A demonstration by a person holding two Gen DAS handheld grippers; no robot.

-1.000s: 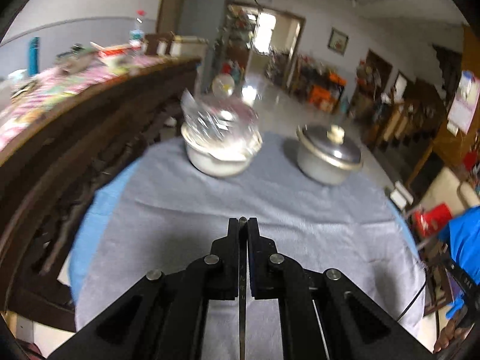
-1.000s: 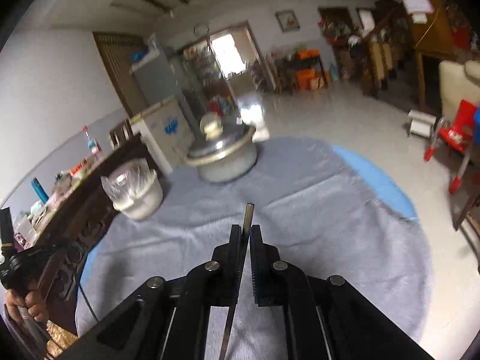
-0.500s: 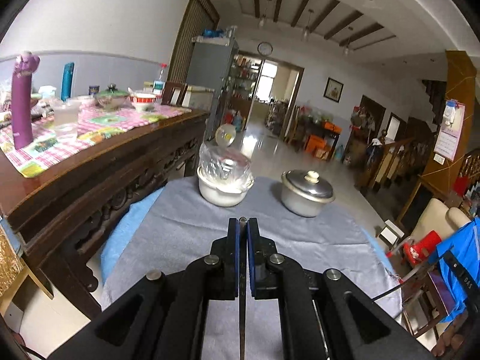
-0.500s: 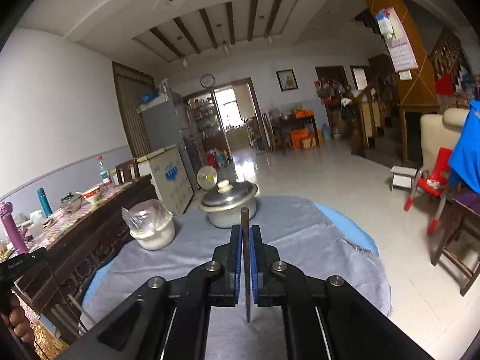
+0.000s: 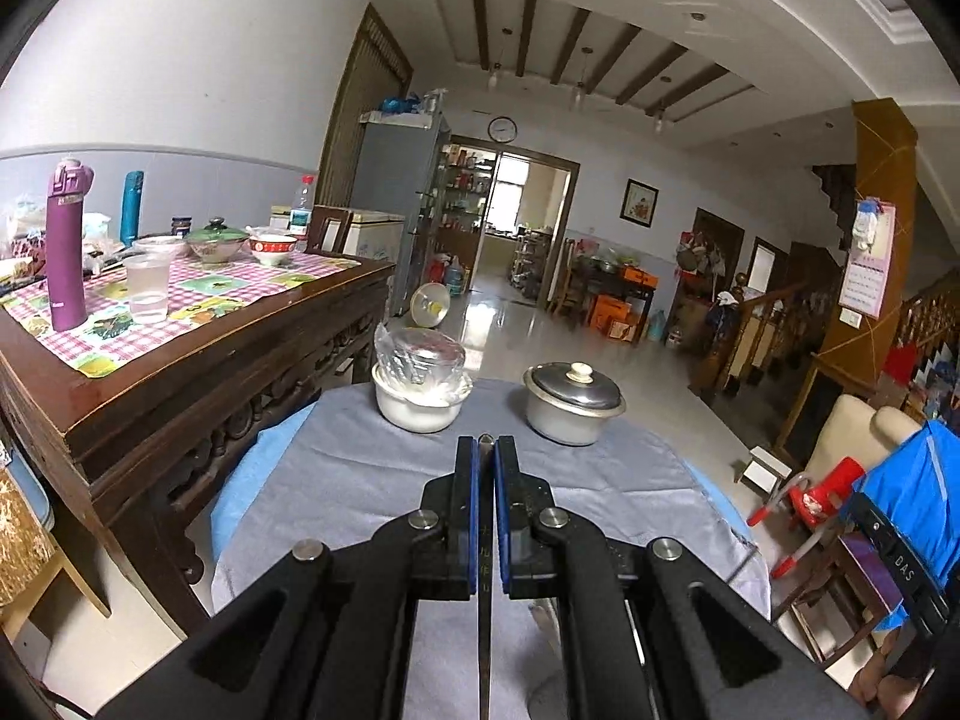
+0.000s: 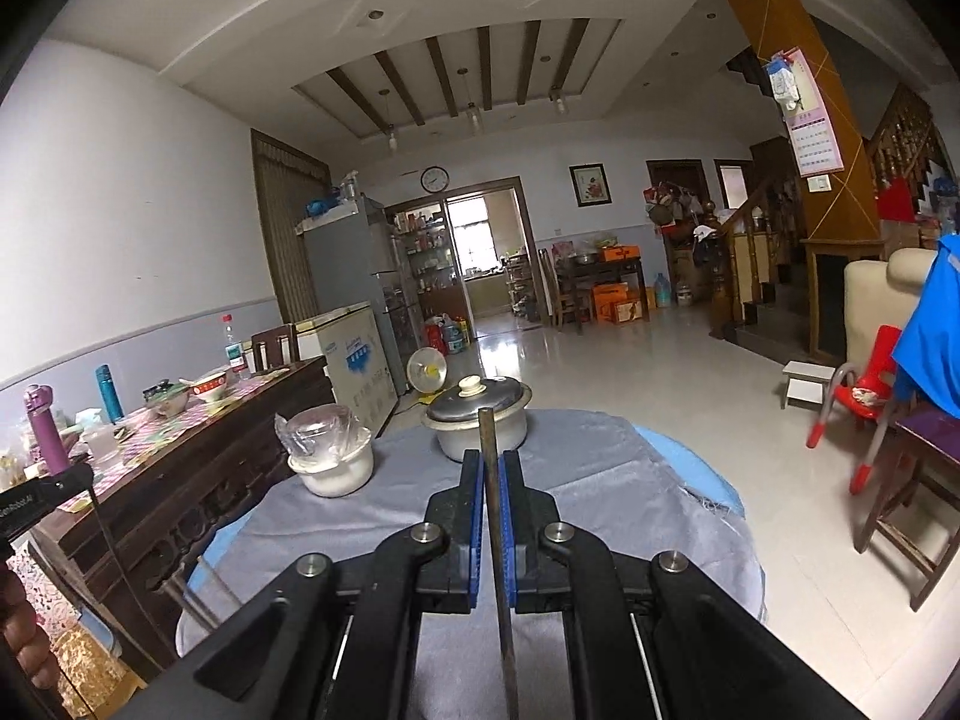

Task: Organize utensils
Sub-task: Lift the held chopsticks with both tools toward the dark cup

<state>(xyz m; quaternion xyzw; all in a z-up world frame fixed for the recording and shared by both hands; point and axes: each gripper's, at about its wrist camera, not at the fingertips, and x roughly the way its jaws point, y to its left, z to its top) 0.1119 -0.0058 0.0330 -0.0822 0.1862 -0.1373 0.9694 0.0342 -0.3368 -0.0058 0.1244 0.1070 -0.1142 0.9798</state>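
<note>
1. Thin dark metal describes each utensil: the left utensil (image 5: 485, 564) is a flat, narrow strip seen edge-on, and the right utensil (image 6: 495, 516) is a slender dull-grey rod or handle; what kind of utensil either one is cannot be told.
2. The left gripper (image 5: 486, 450) has its blue-padded fingers (image 5: 467, 516) clenched on the left utensil, whose tip barely clears the fingertips while the rest runs back toward the camera.
3. The right gripper (image 6: 493, 462) is likewise clamped on the right utensil, which stands out well past the fingertips, its tip overlapping the metal pot (image 6: 480, 423) in that view.
4. Both utensils are held above the near part of the grey cloth (image 5: 360, 474) covering the round worktop (image 6: 684, 450), whose blue edge shows on the right.
5. At the far side of the worktop stand two containers, apart from each other: on the left a white bowl (image 5: 417, 405) holding a crumpled clear plastic bag (image 5: 420, 357), and on the right the metal pot, closed with a lid (image 5: 573, 384) with a pale knob; its contents are hidden.
</note>
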